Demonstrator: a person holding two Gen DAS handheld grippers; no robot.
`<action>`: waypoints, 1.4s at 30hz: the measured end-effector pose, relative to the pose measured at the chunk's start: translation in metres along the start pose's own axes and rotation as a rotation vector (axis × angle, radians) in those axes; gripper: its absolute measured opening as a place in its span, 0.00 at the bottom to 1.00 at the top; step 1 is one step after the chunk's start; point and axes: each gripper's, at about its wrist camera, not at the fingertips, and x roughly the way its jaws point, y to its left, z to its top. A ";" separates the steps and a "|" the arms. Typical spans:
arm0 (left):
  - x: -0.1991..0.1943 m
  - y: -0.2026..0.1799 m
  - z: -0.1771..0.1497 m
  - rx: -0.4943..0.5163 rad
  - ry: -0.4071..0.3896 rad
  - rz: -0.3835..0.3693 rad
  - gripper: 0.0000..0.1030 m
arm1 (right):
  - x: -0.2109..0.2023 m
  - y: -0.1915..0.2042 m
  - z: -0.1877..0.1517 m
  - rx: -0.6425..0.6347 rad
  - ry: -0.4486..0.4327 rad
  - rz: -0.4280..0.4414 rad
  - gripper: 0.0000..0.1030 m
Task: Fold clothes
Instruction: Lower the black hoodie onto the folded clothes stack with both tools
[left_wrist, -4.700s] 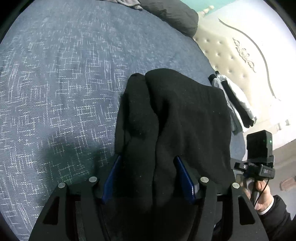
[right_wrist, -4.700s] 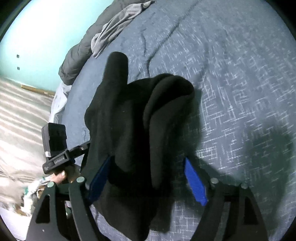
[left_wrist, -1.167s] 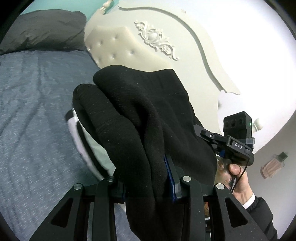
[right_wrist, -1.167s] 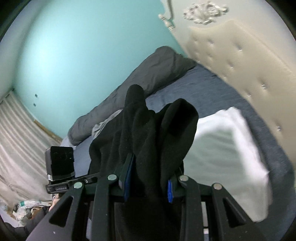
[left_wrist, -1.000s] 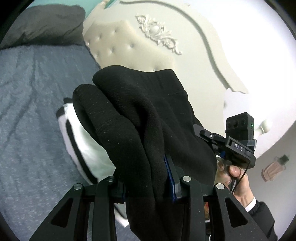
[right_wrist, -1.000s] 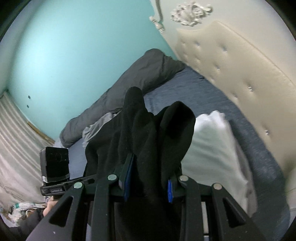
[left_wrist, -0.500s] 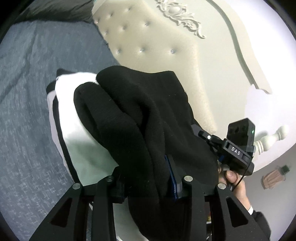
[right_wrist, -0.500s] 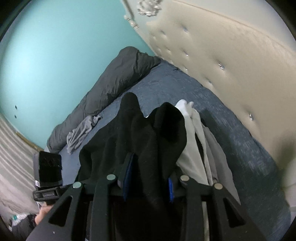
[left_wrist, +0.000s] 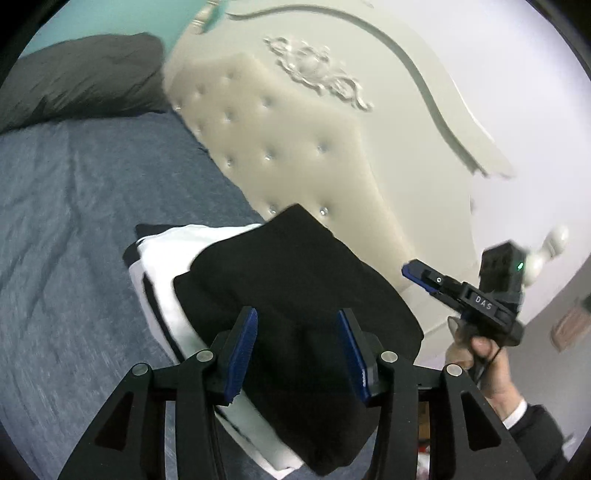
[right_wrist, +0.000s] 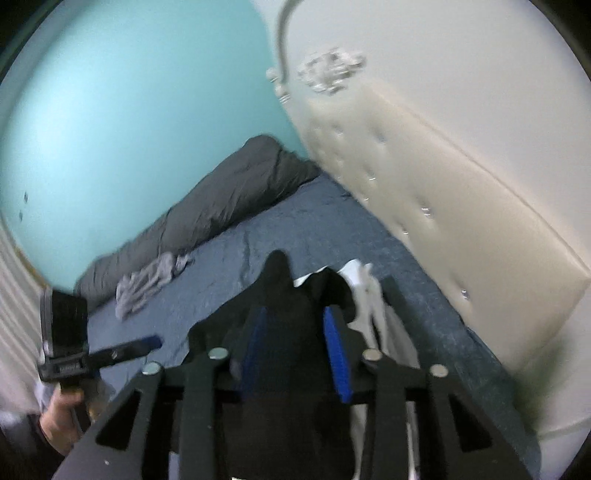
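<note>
Folded black garment (left_wrist: 295, 280) laid on white folded clothes (left_wrist: 159, 266), stack set on blue bedspread (left_wrist: 74, 221) just beside tufted headboard (left_wrist: 295, 166). Half second earlier, garment was pinched aloft between both sets of pads; now released onto stack. Left hand-held gripper (left_wrist: 298, 343) spread wide, pads flanking black cloth, contact not discernible. Right hand-held gripper (right_wrist: 295, 339) seen parted around black fabric, apparently not clamping; view blurred. Grey pillow (right_wrist: 207, 221) lies far along headboard.
</note>
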 end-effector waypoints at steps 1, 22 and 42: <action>0.005 -0.004 0.001 0.016 0.006 0.010 0.47 | 0.005 0.006 -0.001 -0.024 0.017 -0.002 0.16; 0.032 0.024 -0.024 -0.024 0.044 0.083 0.34 | 0.031 -0.023 -0.039 0.036 0.020 -0.068 0.06; 0.026 -0.029 -0.050 0.137 0.085 0.039 0.34 | 0.115 0.026 0.046 -0.159 0.347 -0.104 0.06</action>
